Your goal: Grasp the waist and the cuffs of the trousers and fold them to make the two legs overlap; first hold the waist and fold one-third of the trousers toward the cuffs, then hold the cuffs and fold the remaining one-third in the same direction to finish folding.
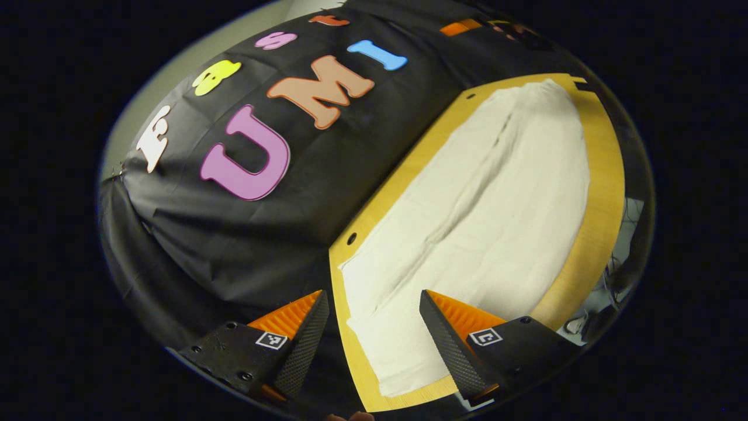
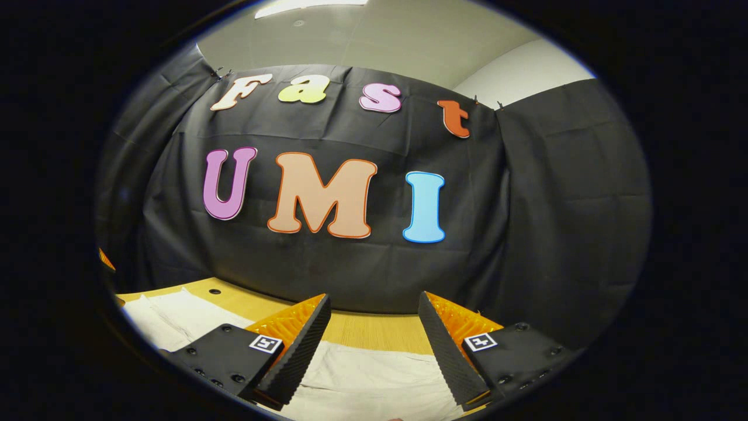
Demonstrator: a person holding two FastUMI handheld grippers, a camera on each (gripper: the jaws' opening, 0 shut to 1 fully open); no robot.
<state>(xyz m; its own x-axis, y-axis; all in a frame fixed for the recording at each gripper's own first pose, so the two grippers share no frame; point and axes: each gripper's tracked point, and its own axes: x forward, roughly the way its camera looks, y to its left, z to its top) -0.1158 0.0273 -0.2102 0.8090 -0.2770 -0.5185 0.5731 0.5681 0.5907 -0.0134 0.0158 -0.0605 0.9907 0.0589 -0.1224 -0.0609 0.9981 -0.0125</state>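
Booth of black cloth around a wooden table

The black cloth wall (image 2: 362, 263) hangs creased behind the yellow wooden table (image 2: 374, 330); above the cloth, a pale wall (image 2: 409, 41) and a ceiling light (image 2: 310, 7).

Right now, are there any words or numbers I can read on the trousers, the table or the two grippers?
Trousers: none, plain cloth.
Table: none, bare wood.
Left gripper: no words; its small square markers show a black-and-white pattern, not letters.
Right gripper: the same kind of pattern squares, nothing to read.
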